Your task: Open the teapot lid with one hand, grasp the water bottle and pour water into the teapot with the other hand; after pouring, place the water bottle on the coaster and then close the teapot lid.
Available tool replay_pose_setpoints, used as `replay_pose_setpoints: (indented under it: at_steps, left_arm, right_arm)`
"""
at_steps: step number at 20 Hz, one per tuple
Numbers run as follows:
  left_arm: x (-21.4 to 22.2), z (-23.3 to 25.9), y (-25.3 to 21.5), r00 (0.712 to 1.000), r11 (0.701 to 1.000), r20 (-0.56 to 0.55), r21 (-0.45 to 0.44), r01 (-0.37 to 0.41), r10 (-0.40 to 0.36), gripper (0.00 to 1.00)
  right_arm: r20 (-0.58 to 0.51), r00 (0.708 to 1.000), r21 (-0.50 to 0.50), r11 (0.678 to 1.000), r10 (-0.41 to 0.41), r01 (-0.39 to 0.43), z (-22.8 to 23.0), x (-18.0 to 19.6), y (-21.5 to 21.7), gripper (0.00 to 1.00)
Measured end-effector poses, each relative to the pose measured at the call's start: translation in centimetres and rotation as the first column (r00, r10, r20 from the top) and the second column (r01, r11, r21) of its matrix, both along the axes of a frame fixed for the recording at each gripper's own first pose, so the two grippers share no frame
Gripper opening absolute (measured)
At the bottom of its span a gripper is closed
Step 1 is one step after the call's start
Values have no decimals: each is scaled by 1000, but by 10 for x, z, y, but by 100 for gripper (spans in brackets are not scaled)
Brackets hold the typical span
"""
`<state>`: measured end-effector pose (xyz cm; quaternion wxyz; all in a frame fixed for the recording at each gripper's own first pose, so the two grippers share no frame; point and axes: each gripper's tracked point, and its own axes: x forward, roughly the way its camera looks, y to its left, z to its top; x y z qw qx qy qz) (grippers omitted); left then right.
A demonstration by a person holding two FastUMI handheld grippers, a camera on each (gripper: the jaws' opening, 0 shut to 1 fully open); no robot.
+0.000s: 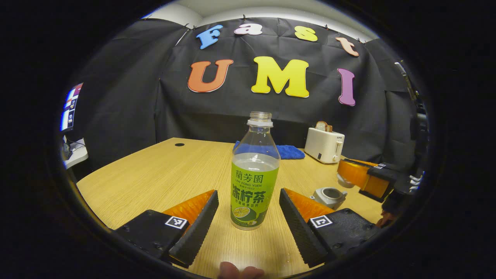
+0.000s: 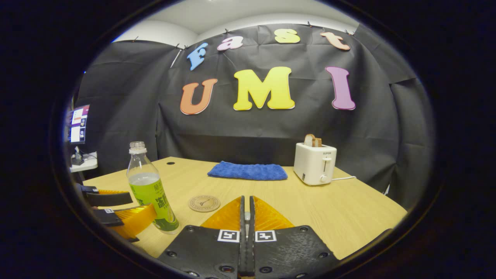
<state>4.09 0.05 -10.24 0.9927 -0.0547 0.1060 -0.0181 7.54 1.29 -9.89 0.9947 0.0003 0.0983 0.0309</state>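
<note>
Left gripper (image 1: 248, 217) gaping wide, fingers flanking clear uncapped plastic water bottle with green label (image 1: 254, 182), not touching. Lidless grey ceramic teapot (image 1: 329, 197) sitting right of it. Right gripper (image 2: 247, 217) pinching something small, unidentifiable; round cork coaster (image 2: 204, 203) lying just ahead-left.

Both views are evenly and fairly brightly lit from above, with no hard shadows; the wooden table (image 2: 348, 209) shows a soft, pale sheen and the bottle (image 1: 254, 176) casts hardly any shade at its base. The black cloth wall (image 1: 128, 97) soaks up light and reads flat, its folds faint. Fisheye bending is strong: the table edges curve and things near the rim stretch and darken. The centre is sharp; a fingertip (image 1: 240, 271) at the bottom edge is blurred. A screen (image 2: 78, 124) at the left glows overexposed.
</note>
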Motion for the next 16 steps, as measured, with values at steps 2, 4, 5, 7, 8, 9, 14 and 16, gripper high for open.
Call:
replay_pose_setpoints:
  at_steps: [2, 4, 5, 7, 8, 9, 14, 16]
  left_arm:
    - [8, -7, 1, 1000, 1000, -14, 5, -2, 2, 99]
    - [13, -12, 1, 1000, 1000, -24, 0, 0, 0, 99]
    - [14, -15, -1, 999, 1000, -35, -1, 5, -5, 99]
    - [15, -21, -3, 998, 1000, -56, 10, 10, -10, 98]
    - [16, -22, -3, 998, 1000, -60, 17, 11, -10, 98]
    - [16, -21, -4, 998, 1000, -58, 22, 12, -11, 96]
    - [13, -20, -5, 997, 995, -78, 102, 23, -15, 78]
    - [14, -17, 0, 996, 984, -85, 177, 23, -8, 77]
  right_arm:
    - [10, 1000, -10, 1000, -8, 8, 5, -5, -7, 0]
    - [17, 1000, -15, 1000, -17, 18, 8, -7, -15, 0]
    - [19, 1000, -15, 1000, -23, 23, 10, -8, -20, 0]
    - [11, 1000, -17, 1000, -24, 24, 8, -9, -25, 0]
    - [3, 1000, -16, 1000, -23, 23, 6, -10, -26, 0]
    - [0, 1000, -11, 1000, -24, 24, 5, -10, -29, 0]
    - [-14, 1000, 11, 1000, -23, 23, 1, -14, -39, 0]
    - [-40, 999, 21, 1000, -6, 6, -3, -15, -39, 0]
